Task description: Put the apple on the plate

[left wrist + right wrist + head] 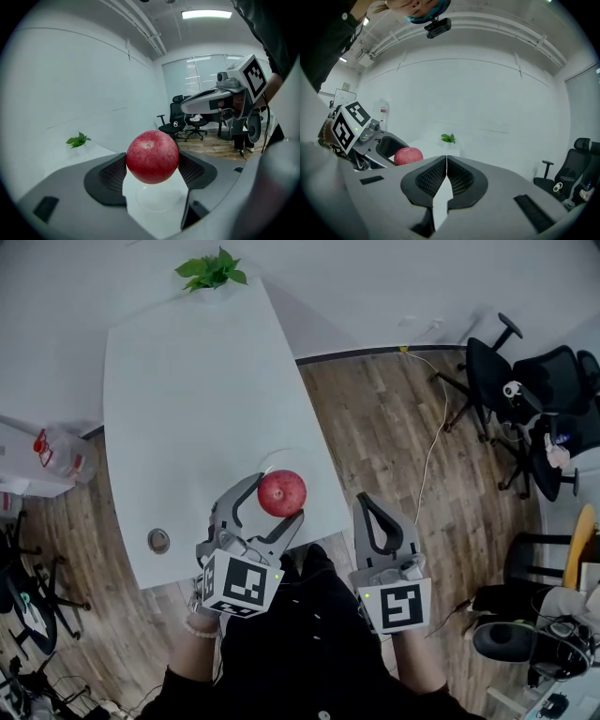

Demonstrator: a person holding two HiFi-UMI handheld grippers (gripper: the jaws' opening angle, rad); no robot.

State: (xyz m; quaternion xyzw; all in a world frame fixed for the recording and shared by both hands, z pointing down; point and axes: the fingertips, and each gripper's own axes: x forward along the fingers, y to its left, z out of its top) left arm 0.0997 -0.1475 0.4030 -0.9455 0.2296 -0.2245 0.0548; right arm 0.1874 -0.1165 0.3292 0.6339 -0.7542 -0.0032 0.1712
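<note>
Office-type workroom: black swivel office chairs (pixel 548 381) clustered on wood-look floor (pixel 394 418), long white table (pixel 187 399) with a cable grommet (pixel 158 541) and small potted plant (pixel 212 271), loose cable (pixel 433 442) trailing over the floor, plain white walls (pixel 487 93), ceiling light panel (pixel 206 14), exposed ceiling pipes (pixel 140 23), big windows (pixel 194 77) at far end

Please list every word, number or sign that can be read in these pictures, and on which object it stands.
No text is readable.
Left marker cube, right marker cube: square patterns only, no letters.
Bottle beside the table: red label, too small to read.
</note>
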